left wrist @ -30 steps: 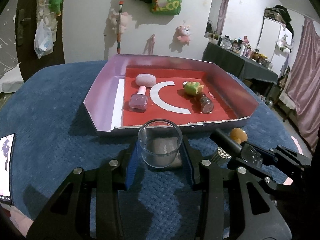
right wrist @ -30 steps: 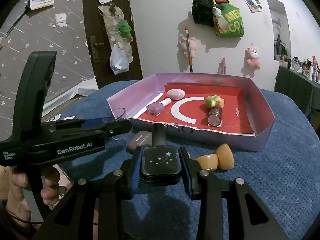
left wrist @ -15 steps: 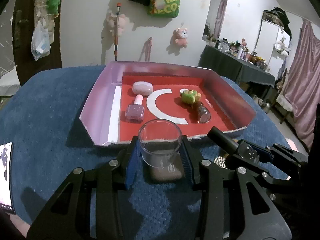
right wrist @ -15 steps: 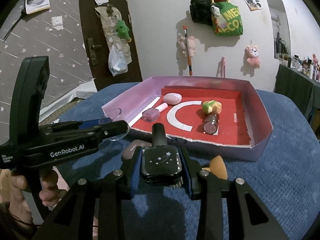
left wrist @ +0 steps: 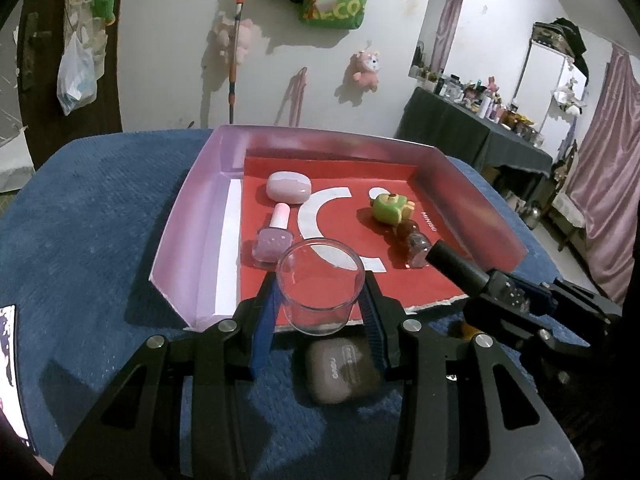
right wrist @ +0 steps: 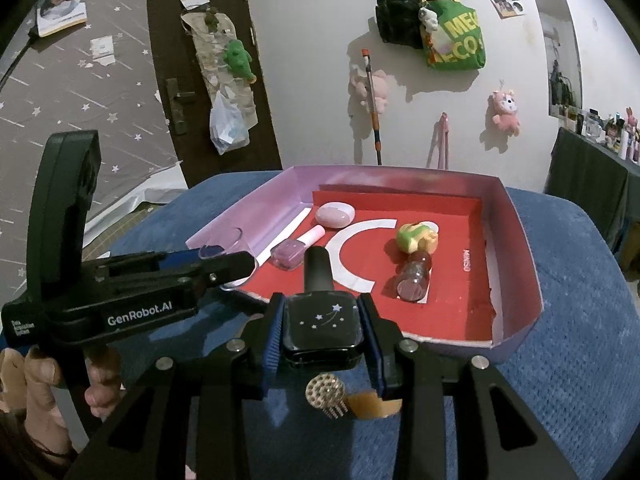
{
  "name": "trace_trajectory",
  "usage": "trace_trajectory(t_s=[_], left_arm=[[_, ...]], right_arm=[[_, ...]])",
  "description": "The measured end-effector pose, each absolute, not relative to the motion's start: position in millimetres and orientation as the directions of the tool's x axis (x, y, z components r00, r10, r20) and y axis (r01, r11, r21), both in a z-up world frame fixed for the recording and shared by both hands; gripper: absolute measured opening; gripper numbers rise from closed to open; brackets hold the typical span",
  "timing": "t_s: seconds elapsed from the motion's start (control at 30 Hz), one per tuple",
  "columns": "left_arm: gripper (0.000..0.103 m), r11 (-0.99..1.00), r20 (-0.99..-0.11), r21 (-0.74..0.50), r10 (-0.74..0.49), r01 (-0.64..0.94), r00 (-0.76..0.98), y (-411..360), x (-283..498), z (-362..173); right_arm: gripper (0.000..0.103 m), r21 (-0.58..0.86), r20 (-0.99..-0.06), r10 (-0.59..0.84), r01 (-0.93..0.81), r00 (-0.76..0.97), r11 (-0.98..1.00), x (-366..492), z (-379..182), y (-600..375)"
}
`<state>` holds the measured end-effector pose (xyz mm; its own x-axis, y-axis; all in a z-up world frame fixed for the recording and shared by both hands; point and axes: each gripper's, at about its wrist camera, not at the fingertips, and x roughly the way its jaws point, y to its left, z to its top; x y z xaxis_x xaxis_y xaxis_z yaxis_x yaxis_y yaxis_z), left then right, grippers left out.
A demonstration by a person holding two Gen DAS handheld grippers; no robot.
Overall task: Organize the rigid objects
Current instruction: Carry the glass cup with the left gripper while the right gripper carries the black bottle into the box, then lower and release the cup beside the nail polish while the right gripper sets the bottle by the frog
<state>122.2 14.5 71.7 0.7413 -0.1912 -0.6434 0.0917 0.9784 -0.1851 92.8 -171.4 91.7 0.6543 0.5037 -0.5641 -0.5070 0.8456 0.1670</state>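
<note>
The left gripper (left wrist: 320, 304) is clamped on a clear glass cup (left wrist: 321, 286) (upright) above the near edge of the red-floored pink cardboard tray (left wrist: 192, 216). The right gripper (right wrist: 322, 338) is clamped on a black square bottle (right wrist: 322, 326) just before that tray.
</note>
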Motion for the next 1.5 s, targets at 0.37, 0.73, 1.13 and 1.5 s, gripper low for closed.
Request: trace_trajectory(t_s=[0.37, 0.73, 1.13, 1.5], left_arm=[[0.038, 0.976, -0.690, -0.196, -0.203, 0.091, 0.695, 18, 151, 59], [0.038, 0.973, -0.735, -0.212, -0.218, 0.088, 0.642, 21, 170, 43], [0.038, 0.975, -0.763, -0.207, -0.213, 0.080, 0.610, 23, 183, 29], [0.038, 0.974, -0.766, -0.212, -0.218, 0.083, 0.604, 21, 196, 29]], right_arm=[[0.038, 0.220, -0.622, 0.506, -0.486, 0.598, 0.846, 133, 83, -169], [0.038, 0.249, -0.685, 0.503, -0.479, 0.527, 0.841, 162, 70, -157], [0.038, 0.268, -0.728, 0.485, -0.451, 0.484, 0.851, 178, 56, -150], [0.038, 0.238, -0.754, 0.423, -0.390, 0.503, 0.889, 196, 41, -161]])
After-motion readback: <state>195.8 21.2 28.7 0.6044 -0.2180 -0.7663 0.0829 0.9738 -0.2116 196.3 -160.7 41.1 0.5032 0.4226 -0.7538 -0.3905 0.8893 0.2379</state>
